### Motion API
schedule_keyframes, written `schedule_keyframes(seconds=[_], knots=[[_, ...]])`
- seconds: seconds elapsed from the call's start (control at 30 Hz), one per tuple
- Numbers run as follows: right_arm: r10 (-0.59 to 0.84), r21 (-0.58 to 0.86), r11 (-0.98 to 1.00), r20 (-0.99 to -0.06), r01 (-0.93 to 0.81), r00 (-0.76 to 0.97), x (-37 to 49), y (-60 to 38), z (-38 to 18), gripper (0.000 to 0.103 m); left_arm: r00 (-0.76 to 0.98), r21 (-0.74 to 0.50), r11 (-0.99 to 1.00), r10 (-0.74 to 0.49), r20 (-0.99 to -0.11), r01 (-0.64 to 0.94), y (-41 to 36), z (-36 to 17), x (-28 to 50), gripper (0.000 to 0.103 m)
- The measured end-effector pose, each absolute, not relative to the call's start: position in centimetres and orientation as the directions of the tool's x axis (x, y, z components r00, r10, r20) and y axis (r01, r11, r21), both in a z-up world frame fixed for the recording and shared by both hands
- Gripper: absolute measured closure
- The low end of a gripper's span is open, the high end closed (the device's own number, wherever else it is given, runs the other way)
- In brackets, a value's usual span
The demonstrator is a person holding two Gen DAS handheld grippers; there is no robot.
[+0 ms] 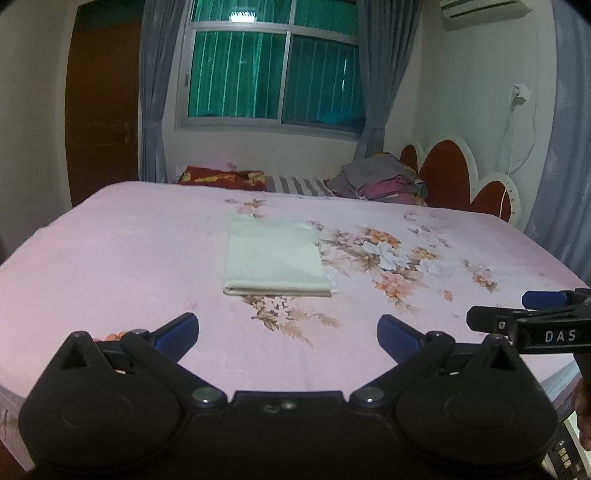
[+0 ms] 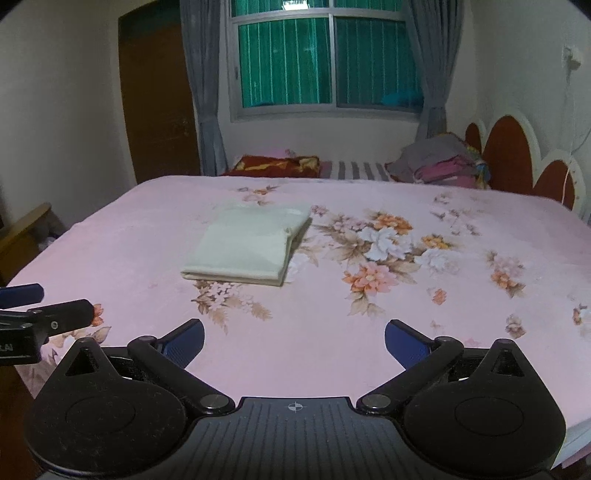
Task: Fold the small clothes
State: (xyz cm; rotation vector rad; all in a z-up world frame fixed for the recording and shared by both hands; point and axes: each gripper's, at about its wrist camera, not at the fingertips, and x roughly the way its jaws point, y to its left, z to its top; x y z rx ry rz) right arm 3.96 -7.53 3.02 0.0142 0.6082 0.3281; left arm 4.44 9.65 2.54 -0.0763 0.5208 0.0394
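A bed (image 1: pixel 129 258) with a pink flowered sheet fills the room, its red scalloped headboard (image 1: pixel 448 177) against the white right wall. Behind it a window (image 1: pixel 273 74) with green panes sits between grey curtains (image 1: pixel 155 92), with a brown door (image 1: pixel 103 110) to the left and an air conditioner (image 1: pixel 480 7) high on the right. A pile of bedding (image 1: pixel 380 181) and a red cushion (image 1: pixel 221 177) lie along the far edge.
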Motion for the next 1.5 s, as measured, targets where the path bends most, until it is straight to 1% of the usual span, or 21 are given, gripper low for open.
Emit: schedule_keyframes(seconds=[0.37,1.5], knots=[[0.295,0.119,0.954,-0.534,-0.275,0.792,2.5,-8.8,4.2,0.0,0.883,-0.051,0.998,0.004,-0.469,-0.031,8.3,3.3,3.6,0.0],[0.289,0.118,0.956,-0.523,-0.268,0.802,2.6,-10.0,4.9,0.0,0.892,-0.046,0.998,0.011,-0.452,-0.036,8.4,3.8,3.5,0.0]])
